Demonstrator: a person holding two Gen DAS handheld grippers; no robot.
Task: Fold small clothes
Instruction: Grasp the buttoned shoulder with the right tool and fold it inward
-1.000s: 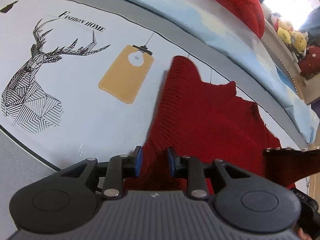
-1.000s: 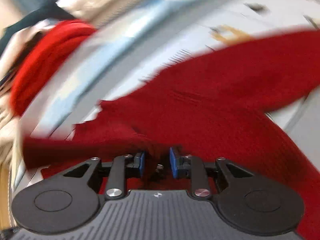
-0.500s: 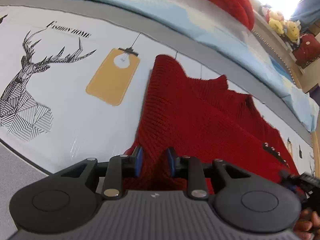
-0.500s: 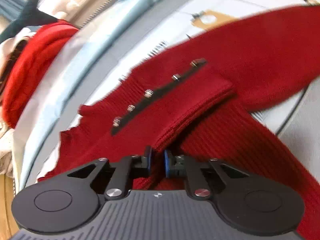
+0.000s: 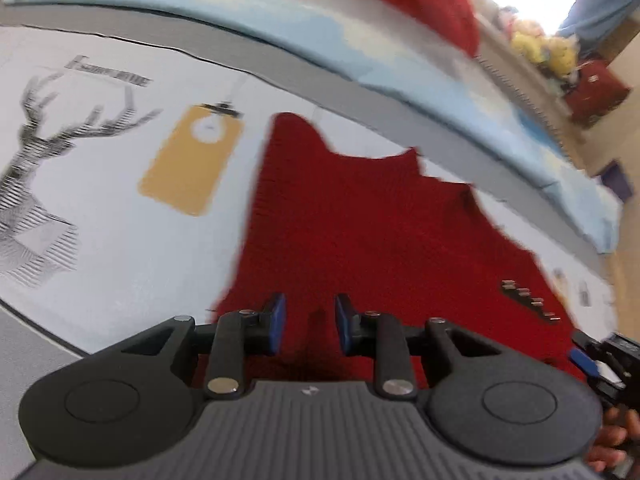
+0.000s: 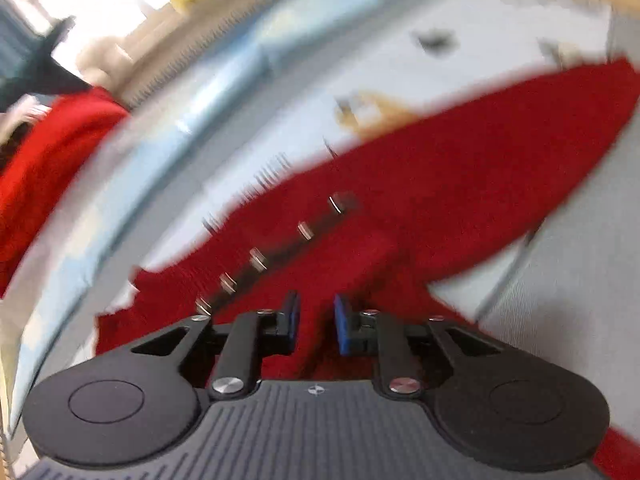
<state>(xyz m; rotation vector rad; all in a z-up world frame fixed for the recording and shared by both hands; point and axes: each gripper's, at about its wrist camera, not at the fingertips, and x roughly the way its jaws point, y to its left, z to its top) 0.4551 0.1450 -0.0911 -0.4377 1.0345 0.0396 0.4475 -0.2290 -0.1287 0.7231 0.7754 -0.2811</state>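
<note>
Left wrist: left hand-held gripper sits over the near hem of the red sweater spread on the bed; pads parted, whether they pinch knit I can't tell. Right hand-held gripper is opening, the buttoned flap just ahead. Advice: smooth the flap flat, align edges before regripping.

The right gripper points down at a red knitted garment spread on a pale printed sheet. Its jaws are opening, with a gap between the blue pads; red knit lies under that gap, and blur hides whether it touches the pads. A folded flap of the garment sits just ahead and left of the jaws, bearing a dark strip with five metal studs. Far left of the jaws lies another red mass.
</note>
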